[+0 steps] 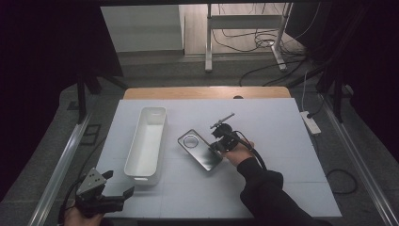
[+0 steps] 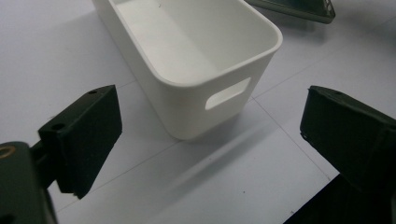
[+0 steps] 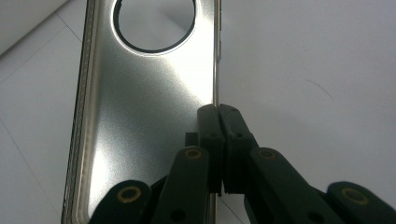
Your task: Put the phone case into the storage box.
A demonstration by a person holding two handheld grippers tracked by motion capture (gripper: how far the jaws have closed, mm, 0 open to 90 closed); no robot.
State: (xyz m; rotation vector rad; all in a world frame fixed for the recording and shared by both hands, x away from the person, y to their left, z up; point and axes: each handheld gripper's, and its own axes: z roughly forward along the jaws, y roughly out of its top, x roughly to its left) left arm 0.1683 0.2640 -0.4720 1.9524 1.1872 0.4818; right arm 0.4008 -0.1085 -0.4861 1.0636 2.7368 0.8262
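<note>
R gripper [image 3: 218,112] pinches thin side edge of silvery metallic phone case with round hole [image 3: 149,107], right of long white plastic bin [image 1: 147,140].
Risk: small edge grip, case may swing/slip when lifted; L gripper [image 2: 210,135], jaws wide, empty, near bin's front end.

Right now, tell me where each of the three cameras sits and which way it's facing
High view: fixed above the person's side, looking forward and down on the table; forearms and both grippers enter from the bottom.
Left gripper view: rides the left gripper, looking between its open jaws at the near end of the white bin.
Right gripper view: rides the right gripper, looking along its jaws, shut on the side edge of the phone case.
Shared: high and left gripper views both show the bin and the case; high and right both show the case.
</note>
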